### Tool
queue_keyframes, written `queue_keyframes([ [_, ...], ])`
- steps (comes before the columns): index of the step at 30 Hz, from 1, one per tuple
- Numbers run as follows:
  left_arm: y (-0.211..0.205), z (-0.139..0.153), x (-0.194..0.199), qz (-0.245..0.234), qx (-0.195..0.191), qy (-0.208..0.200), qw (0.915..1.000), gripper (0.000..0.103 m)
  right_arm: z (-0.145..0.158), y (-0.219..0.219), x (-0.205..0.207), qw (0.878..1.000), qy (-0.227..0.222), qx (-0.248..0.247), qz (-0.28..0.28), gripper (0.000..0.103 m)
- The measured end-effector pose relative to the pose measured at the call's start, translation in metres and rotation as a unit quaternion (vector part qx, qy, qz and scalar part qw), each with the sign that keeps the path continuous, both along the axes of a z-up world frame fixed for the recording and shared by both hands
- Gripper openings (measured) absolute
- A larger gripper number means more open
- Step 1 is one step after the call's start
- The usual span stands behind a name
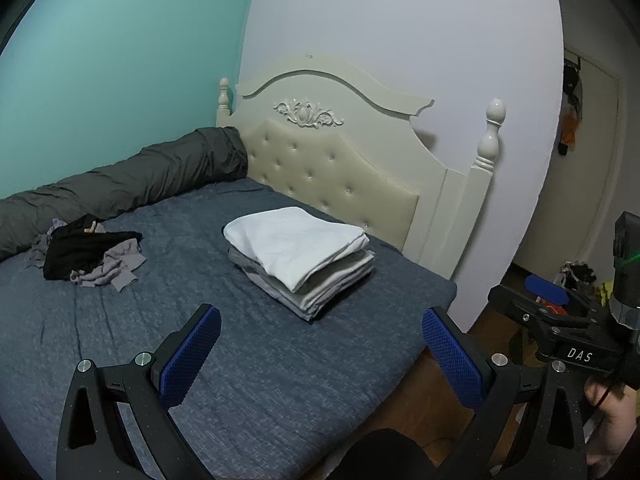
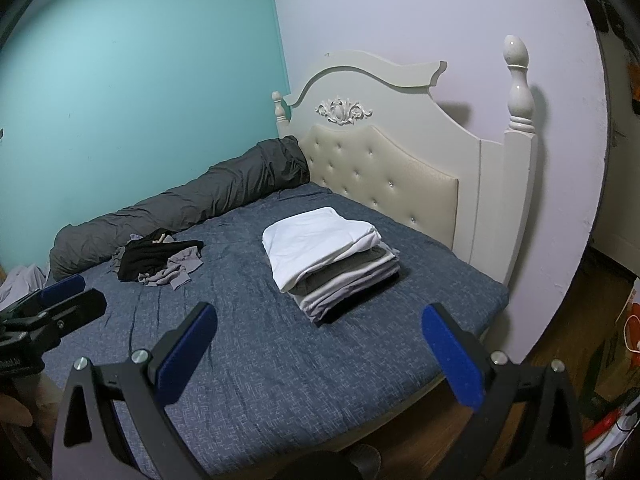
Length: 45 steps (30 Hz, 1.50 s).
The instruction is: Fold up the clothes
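A stack of folded clothes (image 1: 304, 260) (image 2: 332, 260) with a white garment on top rests on the blue bedspread (image 1: 248, 360) (image 2: 260, 360) near the headboard. A loose heap of black and grey clothes (image 1: 90, 256) (image 2: 160, 258) lies crumpled to the left of the stack. My left gripper (image 1: 320, 356) hovers open above the near part of the bed, nothing between its blue pads. My right gripper (image 2: 318, 356) is open too and holds nothing. Each gripper shows at the edge of the other's view: the right gripper (image 1: 560, 312) and the left gripper (image 2: 52, 300).
A dark grey rolled duvet (image 1: 120, 184) (image 2: 192, 204) runs along the teal wall. The cream tufted headboard (image 1: 340, 164) (image 2: 384, 172) with posts stands behind the stack. Wooden floor (image 2: 560, 320) and clutter lie to the right of the bed. A hand (image 1: 608, 408) grips the right tool.
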<state>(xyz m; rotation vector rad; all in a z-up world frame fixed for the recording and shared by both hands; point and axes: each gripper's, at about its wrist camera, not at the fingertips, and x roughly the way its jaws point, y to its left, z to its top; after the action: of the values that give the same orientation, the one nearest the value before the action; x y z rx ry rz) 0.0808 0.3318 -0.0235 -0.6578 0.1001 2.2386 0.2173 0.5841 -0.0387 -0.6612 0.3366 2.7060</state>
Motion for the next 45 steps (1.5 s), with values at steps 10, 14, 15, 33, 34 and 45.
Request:
queue_keyframes([
  [10, 0.0018, -0.0012, 0.0028, -0.005, -0.001, -0.003, 1.0000, 0.103, -0.0004, 0.0010, 0.0026, 1.000, 0.001, 0.000, -0.002, 0.103],
  [14, 0.0018, -0.0011, 0.0032, -0.005, -0.001, -0.004, 1.0000, 0.103, -0.0014, 0.0010, 0.0031, 1.000, 0.000, -0.002, -0.001, 0.103],
  [15, 0.0014, -0.0010, 0.0030, -0.004, -0.002, -0.004, 1.0000, 0.103, -0.0016, 0.0010, 0.0033, 1.000, 0.000, -0.002, -0.001, 0.103],
  [33, 0.0017, -0.0010, 0.0025, 0.004, -0.003, -0.004, 1.0000, 0.103, -0.0031, 0.0038, 0.0041, 1.000, -0.001, -0.006, -0.003, 0.103],
  [34, 0.0015, -0.0009, 0.0024, 0.004, -0.003, -0.004, 1.0000, 0.103, -0.0034, 0.0038, 0.0039, 1.000, -0.001, -0.007, -0.003, 0.103],
  [45, 0.0006, -0.0038, 0.0022, 0.001, 0.001, -0.005, 1.0000, 0.102, -0.0042, 0.0052, 0.0028, 1.000, -0.002, -0.008, -0.003, 0.103],
])
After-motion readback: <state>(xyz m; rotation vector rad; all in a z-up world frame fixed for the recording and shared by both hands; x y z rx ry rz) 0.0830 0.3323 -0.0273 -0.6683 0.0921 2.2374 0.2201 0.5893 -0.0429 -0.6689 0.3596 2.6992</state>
